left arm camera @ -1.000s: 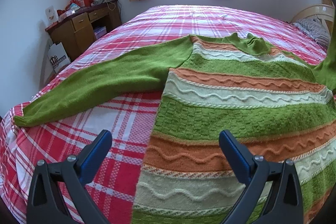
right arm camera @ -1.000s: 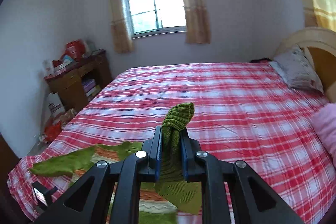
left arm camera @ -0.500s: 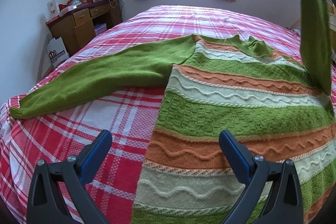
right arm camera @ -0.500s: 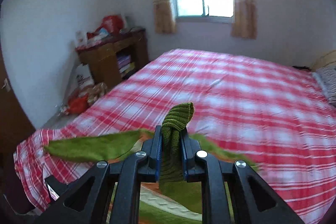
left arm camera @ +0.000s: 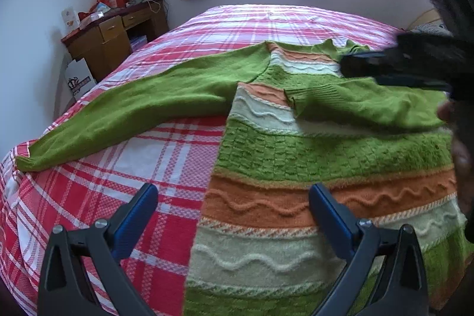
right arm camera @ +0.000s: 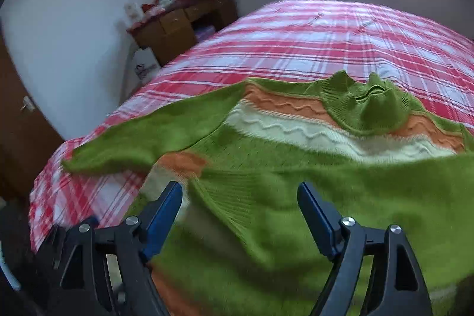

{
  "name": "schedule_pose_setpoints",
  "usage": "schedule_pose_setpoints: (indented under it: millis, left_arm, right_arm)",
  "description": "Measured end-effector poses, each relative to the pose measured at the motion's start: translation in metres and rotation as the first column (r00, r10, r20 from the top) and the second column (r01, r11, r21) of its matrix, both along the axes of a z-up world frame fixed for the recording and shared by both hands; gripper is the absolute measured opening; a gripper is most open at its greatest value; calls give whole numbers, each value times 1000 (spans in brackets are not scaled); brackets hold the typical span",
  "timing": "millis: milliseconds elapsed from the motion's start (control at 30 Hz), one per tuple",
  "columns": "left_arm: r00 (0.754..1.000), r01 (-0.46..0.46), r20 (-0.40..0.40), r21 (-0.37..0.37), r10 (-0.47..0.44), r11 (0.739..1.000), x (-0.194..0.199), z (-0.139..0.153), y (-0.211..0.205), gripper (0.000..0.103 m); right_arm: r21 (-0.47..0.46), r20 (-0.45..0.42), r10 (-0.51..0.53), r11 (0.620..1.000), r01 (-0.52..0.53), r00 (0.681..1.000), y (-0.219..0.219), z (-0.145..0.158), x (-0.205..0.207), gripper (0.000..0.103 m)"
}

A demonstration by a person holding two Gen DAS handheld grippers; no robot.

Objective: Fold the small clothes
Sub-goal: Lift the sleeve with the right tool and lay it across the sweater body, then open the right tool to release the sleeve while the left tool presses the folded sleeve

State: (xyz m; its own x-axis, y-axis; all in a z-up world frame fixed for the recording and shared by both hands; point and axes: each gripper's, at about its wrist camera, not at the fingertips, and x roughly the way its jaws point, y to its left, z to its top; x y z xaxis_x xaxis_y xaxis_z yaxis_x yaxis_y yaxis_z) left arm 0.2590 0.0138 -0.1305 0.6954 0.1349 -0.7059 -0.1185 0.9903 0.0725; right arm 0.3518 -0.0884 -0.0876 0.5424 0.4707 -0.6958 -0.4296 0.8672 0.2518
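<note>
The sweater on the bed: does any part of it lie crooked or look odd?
Nothing is damaged. The sweater is only half folded: one sleeve lies across the chest, with its cuff slightly curled, while the other sleeve stretches out over the bed. Both grippers are open.

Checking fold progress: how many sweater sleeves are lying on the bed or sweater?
2: the left sleeve stretched out on the bedspread, the right sleeve folded across the sweater.

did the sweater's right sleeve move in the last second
Yes. The right sleeve was pinched up in the right gripper; now it lies folded across the sweater body, cuff toward the desk side, with that gripper open.
</note>
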Motion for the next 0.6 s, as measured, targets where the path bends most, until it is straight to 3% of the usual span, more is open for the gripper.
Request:
schedule_pose_setpoints:
  millis: [200, 267, 333, 400, 567, 600]
  left_arm:
    - [997, 73, 36, 14, -74, 997, 4, 26, 0, 103]
    - [991, 134, 13, -31, -133, 991, 18, 36, -5, 102]
    - [985, 169, -7, -85, -171, 982, 33, 41, -9, 91]
    - [981, 184, -35, -108, -189, 977, 52, 41, -15, 77]
    - [963, 188, -153, -215, -223, 958, 96, 16, -30, 70]
    - [961, 176, -175, -219, -216, 960, 102, 9, -32, 61]
  right_arm:
    - [-118, 113, -85, 988, 98, 990, -64, 19, -50, 81]
    - [-191, 154, -116, 971, 145, 981, -81, 18, -61, 81]
    - [-242, 157, -147, 953, 182, 977, -94, 12, -68, 81]
    - [-235, 133, -160, 954, 188, 978, -106, -1, -74, 81]
    - [-254, 104, -157, 951, 179, 982, -107, -28, -85, 81]
    - [-257, 110, -159, 949, 182, 981, -106, -28, -85, 81]
